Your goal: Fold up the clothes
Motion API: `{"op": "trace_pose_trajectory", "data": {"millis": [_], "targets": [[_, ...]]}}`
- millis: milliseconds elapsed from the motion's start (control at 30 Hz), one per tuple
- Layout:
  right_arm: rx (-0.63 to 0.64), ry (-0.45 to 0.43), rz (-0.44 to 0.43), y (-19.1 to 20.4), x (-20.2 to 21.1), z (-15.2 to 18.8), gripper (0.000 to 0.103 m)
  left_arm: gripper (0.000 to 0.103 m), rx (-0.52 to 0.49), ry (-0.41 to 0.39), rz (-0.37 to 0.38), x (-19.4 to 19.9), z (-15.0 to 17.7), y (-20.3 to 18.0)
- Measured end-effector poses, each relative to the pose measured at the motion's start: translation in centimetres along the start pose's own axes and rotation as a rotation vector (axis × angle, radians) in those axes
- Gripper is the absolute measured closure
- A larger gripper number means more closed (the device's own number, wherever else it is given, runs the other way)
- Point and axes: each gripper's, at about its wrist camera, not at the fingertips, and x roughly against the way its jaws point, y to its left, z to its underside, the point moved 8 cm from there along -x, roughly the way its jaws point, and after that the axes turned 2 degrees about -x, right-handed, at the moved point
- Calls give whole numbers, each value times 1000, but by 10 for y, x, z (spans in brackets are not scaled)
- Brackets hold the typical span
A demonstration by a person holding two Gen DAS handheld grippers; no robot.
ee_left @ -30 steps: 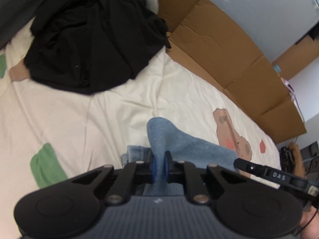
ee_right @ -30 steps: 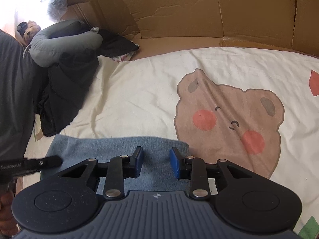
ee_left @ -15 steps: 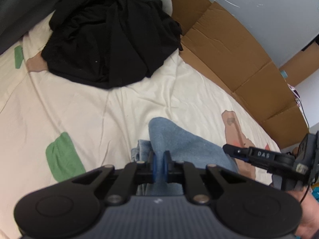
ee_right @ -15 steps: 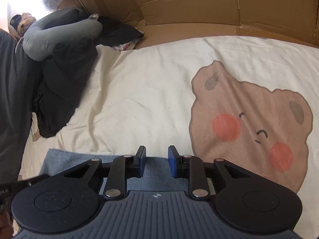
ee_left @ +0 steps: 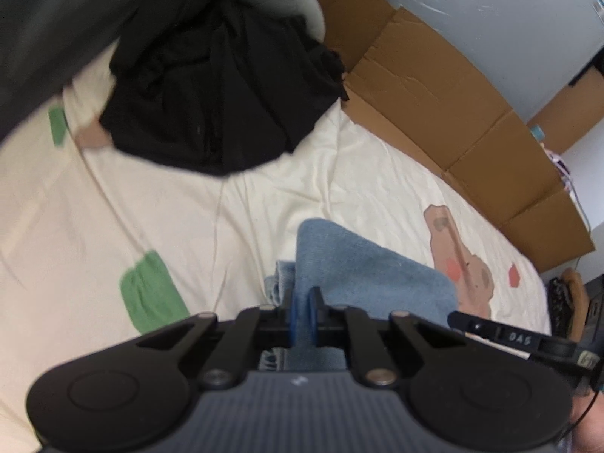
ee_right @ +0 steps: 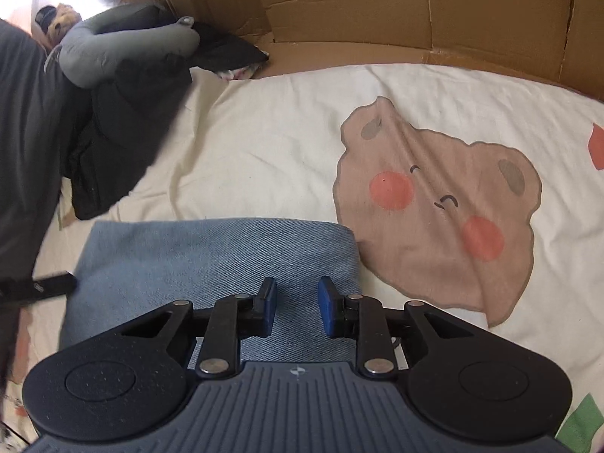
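Observation:
A folded pair of light blue jeans lies on a cream bed sheet with a bear print. My left gripper is shut on the jeans' left end, with denim pinched between its blue pads. In the right wrist view the jeans spread flat under my right gripper, whose pads stand apart above the cloth near its right edge, gripping nothing. One finger of the right gripper shows at the jeans' far end in the left wrist view.
A heap of black clothes lies on the sheet beyond the jeans, with a grey pillow on top. Brown cardboard lines the bed's far side. The bear print lies to the right of the jeans.
My right gripper pulled back, then came forward over the jeans, its pads a little closer together than a second ago. My left gripper kept its pinch and shifted slightly.

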Motion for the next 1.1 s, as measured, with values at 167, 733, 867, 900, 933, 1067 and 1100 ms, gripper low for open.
{"op": "trace_pose_trajectory", "data": {"millis": [167, 733, 867, 900, 933, 1067, 1100], "targets": [[-22, -35, -14, 0, 1, -14, 78, 96, -70, -31, 33, 14, -19, -20], [-12, 24, -58, 5, -22, -16, 76, 100, -235, 91, -61, -67, -12, -31], [-24, -26, -41, 0, 5, -22, 76, 92, -227, 48, -45, -37, -11, -35], [-23, -29, -34, 0, 12, -19, 76, 89, -229, 41, -38, -30, -9, -36], [-25, -29, -29, 0, 16, -15, 76, 89, -230, 38, -29, -24, -7, -37], [3, -1, 3, 2, 23, 13, 76, 89, -227, 55, -1, -7, 11, -38], [-1, 2, 7, 2, 23, 19, 76, 89, -227, 62, 3, -6, 16, -37]]}}
